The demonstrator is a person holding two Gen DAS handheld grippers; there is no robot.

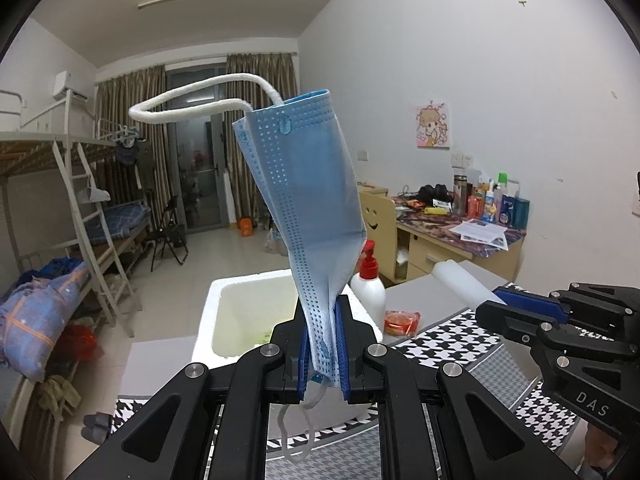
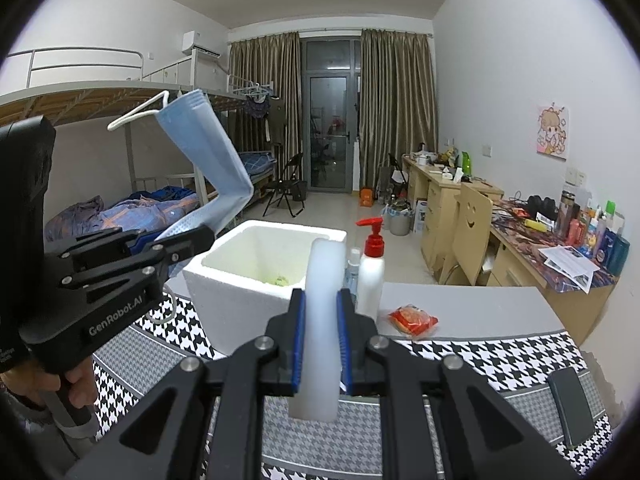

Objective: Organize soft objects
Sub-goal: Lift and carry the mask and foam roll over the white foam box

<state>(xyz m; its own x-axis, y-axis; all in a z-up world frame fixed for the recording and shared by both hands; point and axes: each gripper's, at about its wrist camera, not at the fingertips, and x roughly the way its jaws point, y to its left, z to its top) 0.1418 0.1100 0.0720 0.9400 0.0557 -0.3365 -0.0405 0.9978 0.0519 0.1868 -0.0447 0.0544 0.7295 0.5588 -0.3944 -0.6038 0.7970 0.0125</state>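
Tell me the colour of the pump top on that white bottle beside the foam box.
Red; the pump top shows best in the right wrist view.

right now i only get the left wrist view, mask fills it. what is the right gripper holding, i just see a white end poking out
Observer: The right gripper is shut on a white foam strip, standing upright between its jaws.

Operator: ok and is anything in the foam box, the mask hides most of it

Observer: The right wrist view looks into the foam box: something small and greenish lies on its bottom, too small to name.

Operator: anything on the cloth to the right i could hit

Observer: A dark phone lies flat on the houndstooth cloth, right of the right gripper, out of your frame.

Operator: and my mask, hanging straight?

Observer: No. From the side the blue mask bends sharply above the left gripper.
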